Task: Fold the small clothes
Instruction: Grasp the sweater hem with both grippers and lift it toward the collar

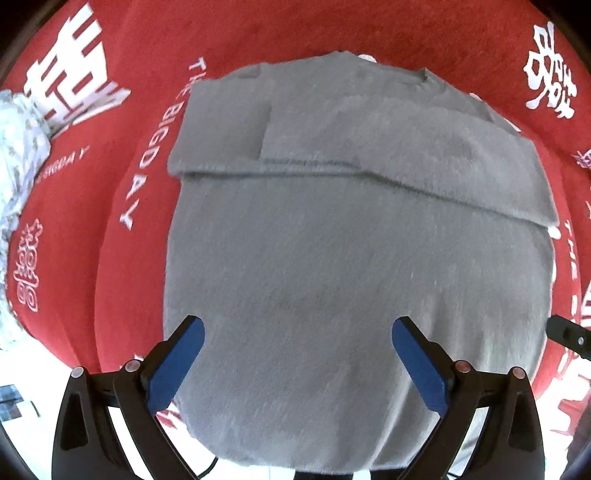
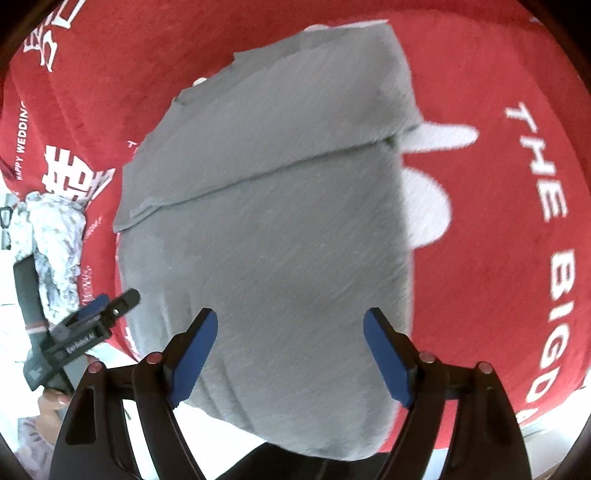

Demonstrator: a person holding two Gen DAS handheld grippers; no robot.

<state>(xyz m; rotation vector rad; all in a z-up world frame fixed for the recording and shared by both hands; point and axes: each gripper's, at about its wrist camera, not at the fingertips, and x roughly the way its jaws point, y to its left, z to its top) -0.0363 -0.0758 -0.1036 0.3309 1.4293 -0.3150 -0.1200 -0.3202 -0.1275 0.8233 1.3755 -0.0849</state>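
Over the red cloth | both claws, left claw and right claw, spread and empty above grey garment | I'd pinch the near hem corners evenly; fold toward the sleeve fold

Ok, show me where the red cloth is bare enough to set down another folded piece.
Best bare stretch: the red cloth to the right of the grey garment in the right wrist view, though it carries white lettering. The strip beyond the garment's far edge is also free. Crowded: the side with the white patterned bundle, where the left gripper also sits.
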